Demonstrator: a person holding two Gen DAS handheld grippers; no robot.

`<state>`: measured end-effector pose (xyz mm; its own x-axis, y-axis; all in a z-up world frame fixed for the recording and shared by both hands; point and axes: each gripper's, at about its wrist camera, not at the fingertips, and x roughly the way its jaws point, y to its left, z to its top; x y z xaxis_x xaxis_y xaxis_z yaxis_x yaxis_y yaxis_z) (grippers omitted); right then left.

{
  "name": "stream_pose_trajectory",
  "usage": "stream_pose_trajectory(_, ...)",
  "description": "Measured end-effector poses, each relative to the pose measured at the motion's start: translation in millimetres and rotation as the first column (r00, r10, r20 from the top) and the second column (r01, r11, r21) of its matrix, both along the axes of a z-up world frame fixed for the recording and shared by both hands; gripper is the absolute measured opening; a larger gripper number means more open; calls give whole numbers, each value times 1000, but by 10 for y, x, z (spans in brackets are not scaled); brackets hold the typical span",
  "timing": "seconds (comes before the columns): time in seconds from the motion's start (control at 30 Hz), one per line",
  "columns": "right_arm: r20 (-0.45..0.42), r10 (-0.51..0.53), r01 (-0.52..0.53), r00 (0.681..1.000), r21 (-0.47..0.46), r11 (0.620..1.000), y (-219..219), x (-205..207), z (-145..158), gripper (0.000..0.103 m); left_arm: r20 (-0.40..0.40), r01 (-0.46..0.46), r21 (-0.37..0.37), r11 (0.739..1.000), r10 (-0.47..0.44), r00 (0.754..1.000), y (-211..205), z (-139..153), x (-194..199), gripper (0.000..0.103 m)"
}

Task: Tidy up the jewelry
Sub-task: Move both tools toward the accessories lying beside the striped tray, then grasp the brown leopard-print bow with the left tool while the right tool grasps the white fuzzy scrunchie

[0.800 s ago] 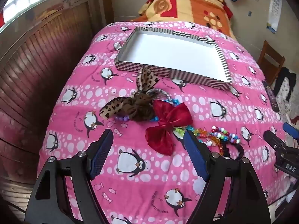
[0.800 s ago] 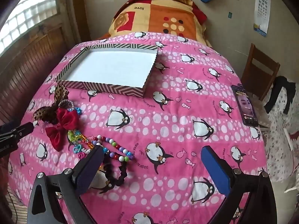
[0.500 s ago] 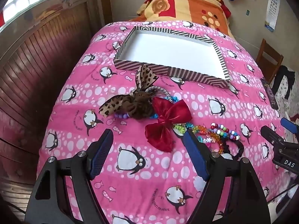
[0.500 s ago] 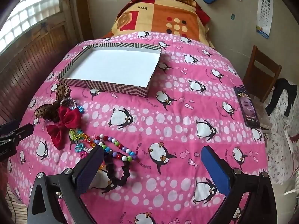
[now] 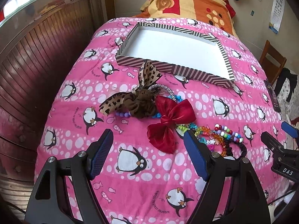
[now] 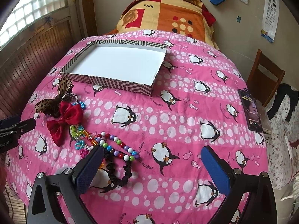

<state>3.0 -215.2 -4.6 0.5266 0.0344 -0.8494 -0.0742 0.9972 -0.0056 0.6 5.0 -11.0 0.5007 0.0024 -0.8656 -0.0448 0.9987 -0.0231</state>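
Observation:
A striped box [image 5: 168,69] [image 6: 119,85] with a white, empty inside lies on the pink penguin blanket. In front of it lie a leopard-print bow scrunchie [image 5: 138,100] [image 6: 50,104], a red bow [image 5: 170,121] [image 6: 63,121], a colourful bead bracelet [image 5: 228,133] [image 6: 115,145], clear coloured charms [image 6: 82,136] and a black scrunchie [image 6: 117,169]. My left gripper [image 5: 147,155] is open and empty, just short of the red bow. My right gripper [image 6: 152,168] is open and empty, its left finger beside the black scrunchie.
A phone [image 6: 250,110] lies at the blanket's right edge. A wooden chair [image 6: 265,78] stands to the right. A wood-panelled wall [image 5: 37,59] runs along the left. An orange patterned pillow [image 6: 164,16] lies behind the box.
Both grippers have drawn slightly nearer the jewelry pile; the objects have shifted a little in view. Nothing has been picked up, and both stay open.

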Motion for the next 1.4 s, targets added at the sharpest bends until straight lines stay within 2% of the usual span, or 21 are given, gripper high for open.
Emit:
stream_pose_trajectory(0.1, -1, 0, 0, 1000, 1, 1000, -5, 3, -20, 103, 13, -2, -50, 999, 2, 1000, 23, -9, 24, 78)
stream_pose_trajectory(0.23, -7, 3, -3, 1000, 8, 1000, 0, 13, -23, 103, -5, -8, -66, 998, 8, 1000, 50, -27, 38, 78)
stream_pose_trajectory(0.37, -14, 9, -9, 1000, 26, 1000, -10, 10, -50, 103, 5, -11, -32, 999, 11, 1000, 53, -47, 29, 78)
stream_pose_trajectory(0.57, -12, 18, -17, 1000, 48, 999, 11, -11, -68, 103, 4, -14, -33, 999, 15, 1000, 54, -57, 35, 78)
stream_pose_trajectory(0.87, -18, 56, -54, 998, 66, 996, 103, -35, -63, 103, 37, -27, -71, 997, 30, 999, 136, -51, 44, 78)
stream_pose_trajectory(1.4, -39, 109, -105, 993, 81, 991, 267, -151, -107, 102, -6, -44, -61, 997, 44, 999, 229, -149, 31, 78)
